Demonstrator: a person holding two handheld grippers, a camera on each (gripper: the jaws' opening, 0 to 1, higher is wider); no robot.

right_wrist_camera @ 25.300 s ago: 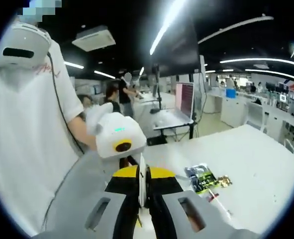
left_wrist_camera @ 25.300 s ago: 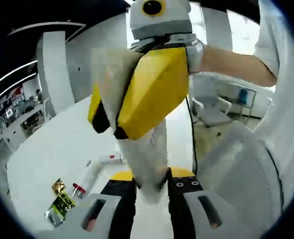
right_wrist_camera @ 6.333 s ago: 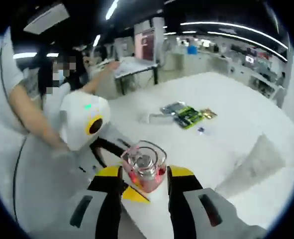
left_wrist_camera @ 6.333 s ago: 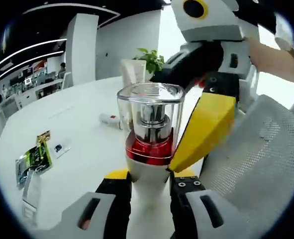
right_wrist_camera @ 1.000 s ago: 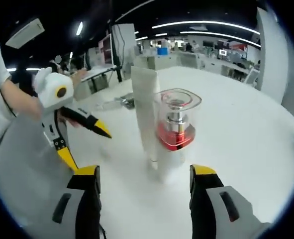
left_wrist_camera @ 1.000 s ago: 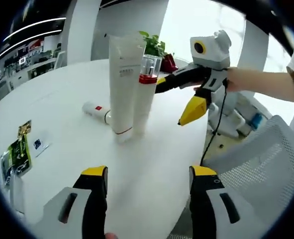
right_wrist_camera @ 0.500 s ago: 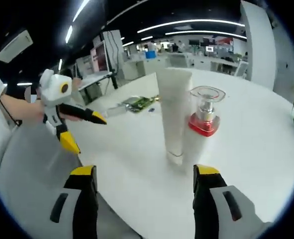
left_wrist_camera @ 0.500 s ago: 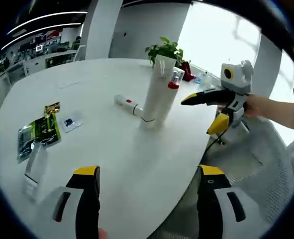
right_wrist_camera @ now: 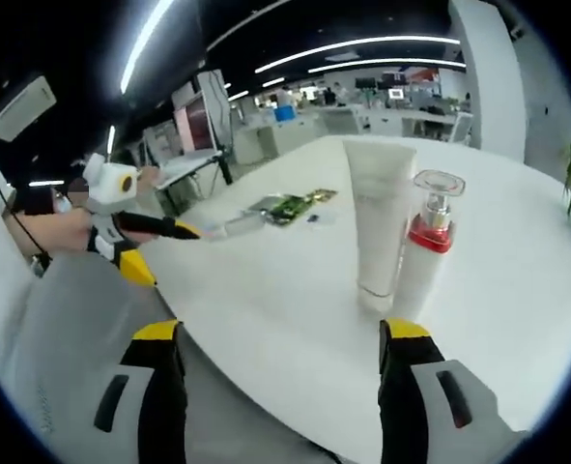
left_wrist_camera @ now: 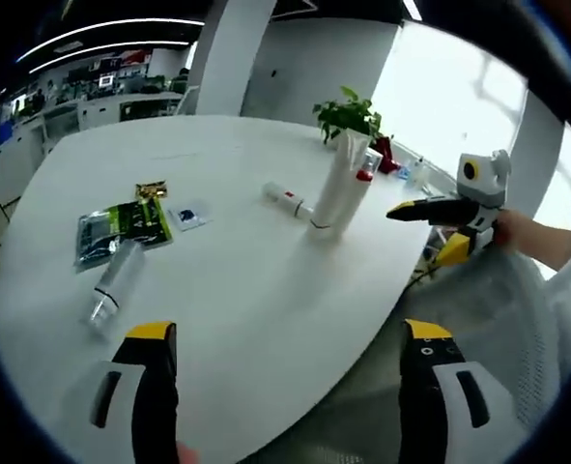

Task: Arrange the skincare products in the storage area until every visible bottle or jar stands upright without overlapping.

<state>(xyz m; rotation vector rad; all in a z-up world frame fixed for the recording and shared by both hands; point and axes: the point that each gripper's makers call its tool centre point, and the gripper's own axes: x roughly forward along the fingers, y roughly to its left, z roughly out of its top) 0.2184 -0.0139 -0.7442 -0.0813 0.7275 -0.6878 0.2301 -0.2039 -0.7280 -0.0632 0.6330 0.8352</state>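
The tall white squeeze tube [right_wrist_camera: 379,213] stands upright on its cap near the rounded edge of the white round table [right_wrist_camera: 266,309], and the white pump bottle with a red collar and clear cap [right_wrist_camera: 424,256] stands upright just beside it; in the right gripper view they sit so close you cannot tell whether they touch. In the left gripper view the same tube [left_wrist_camera: 329,188] and pump bottle [left_wrist_camera: 356,190] appear side by side far across the table [left_wrist_camera: 237,280], in front of a green potted plant [left_wrist_camera: 351,114].

Behind them, a small white tube with a red band [left_wrist_camera: 287,199] lies on its side. Nearer you, a clear-capped white bottle [left_wrist_camera: 115,283] lies flat too, just beside a green foil sachet [left_wrist_camera: 121,224]; a small gold packet [left_wrist_camera: 151,189] and a small white card with a blue mark [left_wrist_camera: 187,216] rest close by.

Your left gripper [left_wrist_camera: 283,353] hangs over the near table edge with its jaws spread wide, holding nothing. Your right gripper [right_wrist_camera: 277,343] likewise has its jaws wide apart and unloaded, short of the standing pair. Each gripper shows in the other's view, jaws parted: the right gripper [left_wrist_camera: 430,232] off the table edge, the left gripper [right_wrist_camera: 169,249] at the far rim.
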